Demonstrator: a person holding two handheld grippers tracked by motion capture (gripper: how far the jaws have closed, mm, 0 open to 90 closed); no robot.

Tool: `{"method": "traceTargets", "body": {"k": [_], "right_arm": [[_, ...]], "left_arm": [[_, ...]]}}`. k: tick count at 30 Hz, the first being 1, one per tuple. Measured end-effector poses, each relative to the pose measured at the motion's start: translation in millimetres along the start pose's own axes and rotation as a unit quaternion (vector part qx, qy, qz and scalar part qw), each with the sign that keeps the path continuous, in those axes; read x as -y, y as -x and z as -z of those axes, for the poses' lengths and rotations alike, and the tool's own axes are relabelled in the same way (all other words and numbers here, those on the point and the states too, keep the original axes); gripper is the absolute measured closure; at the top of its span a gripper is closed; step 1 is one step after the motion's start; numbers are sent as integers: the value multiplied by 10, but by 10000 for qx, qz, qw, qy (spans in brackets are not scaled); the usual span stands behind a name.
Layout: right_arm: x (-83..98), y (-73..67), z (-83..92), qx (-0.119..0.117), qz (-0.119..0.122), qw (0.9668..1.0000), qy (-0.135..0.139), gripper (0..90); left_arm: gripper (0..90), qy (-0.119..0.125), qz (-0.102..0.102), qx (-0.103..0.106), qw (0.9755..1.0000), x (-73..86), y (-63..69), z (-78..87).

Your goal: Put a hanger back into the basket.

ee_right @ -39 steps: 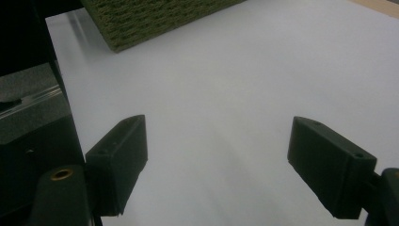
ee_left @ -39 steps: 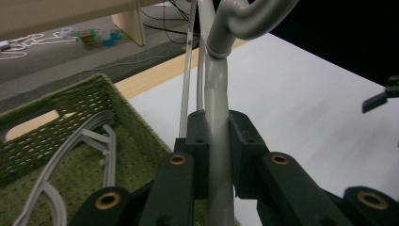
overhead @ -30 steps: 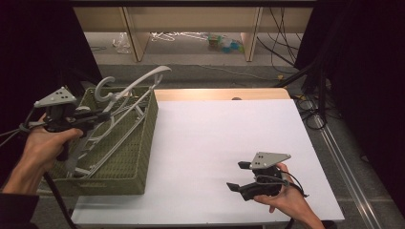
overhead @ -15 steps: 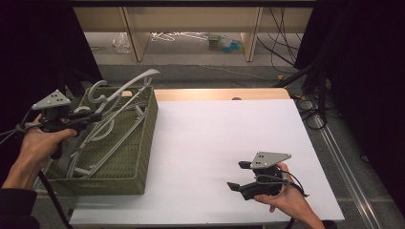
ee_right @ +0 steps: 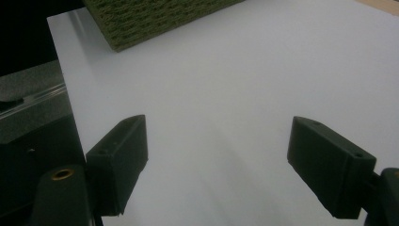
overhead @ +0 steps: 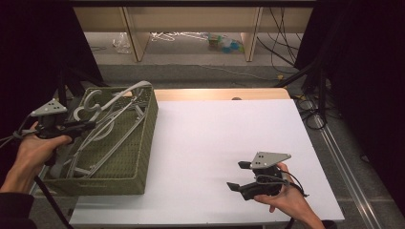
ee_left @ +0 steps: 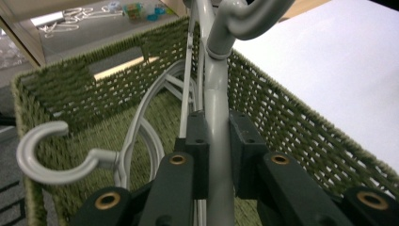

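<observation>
Lowering a pale grey plastic clothes hanger (ee_left: pixel 217 136) into the olive-green woven basket (overhead: pixel 143 138), held by the left gripper (overhead: pixel 83 126) with fingers (ee_left: pixel 195 150) pinching the straight stem just below the collar of the hook. Hanger now lying aslant inside the basket, hook end raised near the far left rim, one arm poking over the far wall. Worth keeping the pinch firm until the lower bar rests on the basket floor, then easing down slowly so the hook does not catch in the weave or snag the other grey hanger with a curled hook (ee_left: pixel 51 160) already lying beside it. Best to let go only once the weight has settled, then draw back up and away along the stem, clear of the tangle. Risk, as a judgement: a hook locking into a neighbour and lifting out again on the withdrawal.

Basket sitting at the left edge of the white worktop (overhead: pixel 224 143), a bare stretch of it well apart from the right gripper (overhead: pixel 239 175), resting near the front right with fingers (ee_right: pixel 120 162) spread wide and nothing between them.

Compared with a second earlier: hanger lower and further left, sunk deeper among the others rather than arching high above the rim; left hand shifted down and leftward likewise. Right hand and its gripper unmoved, basket in the same spot.
</observation>
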State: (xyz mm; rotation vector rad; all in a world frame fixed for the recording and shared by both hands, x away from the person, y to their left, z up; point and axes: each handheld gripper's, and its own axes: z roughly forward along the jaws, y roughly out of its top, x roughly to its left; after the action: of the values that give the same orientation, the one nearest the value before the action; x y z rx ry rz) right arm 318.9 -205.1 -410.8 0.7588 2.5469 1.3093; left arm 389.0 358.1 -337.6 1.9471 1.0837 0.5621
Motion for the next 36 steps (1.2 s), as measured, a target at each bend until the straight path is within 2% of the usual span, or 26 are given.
{"method": "traceTargets", "body": {"k": [5,6,7,9,10,11,15,17,20,25,29,31,35,36], "right_arm": [[1,1,-1,0,-4,10000,-4,217],[1,2,-4,4,1,10000,-6,217],[1,2,-6,3,2,10000,-9,217],[3,3,-11,1,11,10000,-10,217],[4,3,-12,1,12,10000,-10,217],[5,4,-12,3,13,10000,-12,217],[5,5,-12,-3,10,10000,-15,217],[5,5,-12,-4,10,10000,-14,217],[5,5,-13,-5,11,10000,-16,217],[5,5,-16,-38,4,10000,-33,217],[4,3,-16,-43,9,10000,-27,217],[4,3,-17,-43,6,10000,-28,217],[3,0,-20,-48,31,10000,-26,217],[2,-1,-18,-53,21,10000,-27,217]], "left_arm": [[792,-87,160,33,9998,95,-44,-41],[792,-140,139,52,9998,101,-53,-42],[792,-66,202,88,9997,107,-49,-63],[792,-173,99,74,9998,108,-48,-79],[792,-139,170,71,9997,111,-30,-109],[792,-253,140,87,9995,113,-36,-119],[792,-296,255,110,9992,142,-49,-193],[792,-360,370,123,9986,167,-49,-240],[791,-483,426,119,9979,208,-53,-307],[791,-522,668,169,9963,264,-62,-405],[790,-580,663,148,9960,293,-59,-439],[789,-559,771,161,9953,314,-63,-453],[781,-542,908,65,9944,359,-89,-474],[777,-563,1004,22,9934,364,-103,-471]]}}
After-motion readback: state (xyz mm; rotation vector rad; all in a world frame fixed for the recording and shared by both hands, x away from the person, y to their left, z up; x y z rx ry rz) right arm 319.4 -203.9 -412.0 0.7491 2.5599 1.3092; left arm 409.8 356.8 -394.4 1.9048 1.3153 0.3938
